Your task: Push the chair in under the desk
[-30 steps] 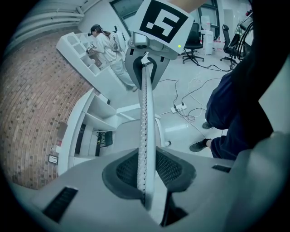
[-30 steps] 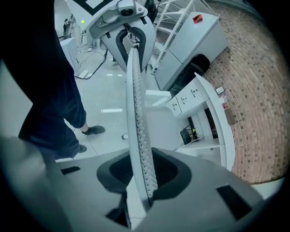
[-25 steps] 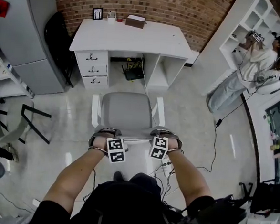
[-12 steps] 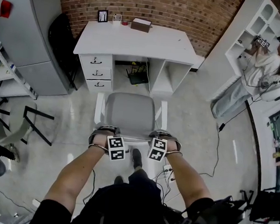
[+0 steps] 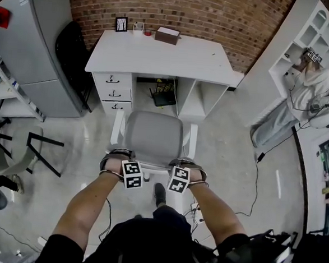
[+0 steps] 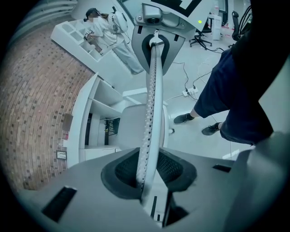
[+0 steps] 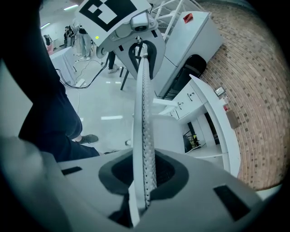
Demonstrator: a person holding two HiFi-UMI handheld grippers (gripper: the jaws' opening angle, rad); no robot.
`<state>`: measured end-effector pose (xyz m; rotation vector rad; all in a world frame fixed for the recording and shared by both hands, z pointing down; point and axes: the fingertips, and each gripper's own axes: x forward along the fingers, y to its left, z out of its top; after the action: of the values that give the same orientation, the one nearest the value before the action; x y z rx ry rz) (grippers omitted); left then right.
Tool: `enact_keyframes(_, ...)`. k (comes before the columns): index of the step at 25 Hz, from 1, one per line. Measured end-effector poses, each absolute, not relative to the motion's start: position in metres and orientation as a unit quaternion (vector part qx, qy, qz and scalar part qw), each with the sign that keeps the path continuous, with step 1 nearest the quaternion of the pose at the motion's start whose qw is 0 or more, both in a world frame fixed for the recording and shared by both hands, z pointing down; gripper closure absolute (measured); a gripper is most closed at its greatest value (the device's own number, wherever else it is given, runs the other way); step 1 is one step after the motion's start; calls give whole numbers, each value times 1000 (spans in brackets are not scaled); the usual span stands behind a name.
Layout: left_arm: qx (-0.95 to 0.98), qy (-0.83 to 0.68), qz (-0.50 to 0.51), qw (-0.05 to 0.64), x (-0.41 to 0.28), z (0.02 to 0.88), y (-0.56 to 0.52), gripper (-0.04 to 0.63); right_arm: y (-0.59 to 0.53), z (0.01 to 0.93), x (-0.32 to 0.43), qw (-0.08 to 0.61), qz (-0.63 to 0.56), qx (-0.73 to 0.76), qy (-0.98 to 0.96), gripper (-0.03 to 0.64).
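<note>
The chair [image 5: 153, 134] stands facing the desk [image 5: 158, 54], its seat's front edge at the knee opening, not yet under. The left gripper [image 5: 119, 155] and right gripper [image 5: 183, 163] both clamp the top rim of the backrest [image 5: 151, 165], left jaws just easing wider, right's just tightening; the final push remains

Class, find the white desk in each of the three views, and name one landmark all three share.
Head view: desk, upper centre, beyond the chair.
Left gripper view: desk at the left, turned sideways.
Right gripper view: desk at the right, turned sideways.
Shared landmark: the brick wall behind the desk.
</note>
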<state>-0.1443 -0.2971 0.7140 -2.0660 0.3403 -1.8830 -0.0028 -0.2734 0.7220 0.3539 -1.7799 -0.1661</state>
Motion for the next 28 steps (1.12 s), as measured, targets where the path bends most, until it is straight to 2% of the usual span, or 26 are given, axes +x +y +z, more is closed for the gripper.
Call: enact_keyframes(28,-715,148,-670,134,-108,710,-428,495,-418,719,36,604,-99,115,-782,563)
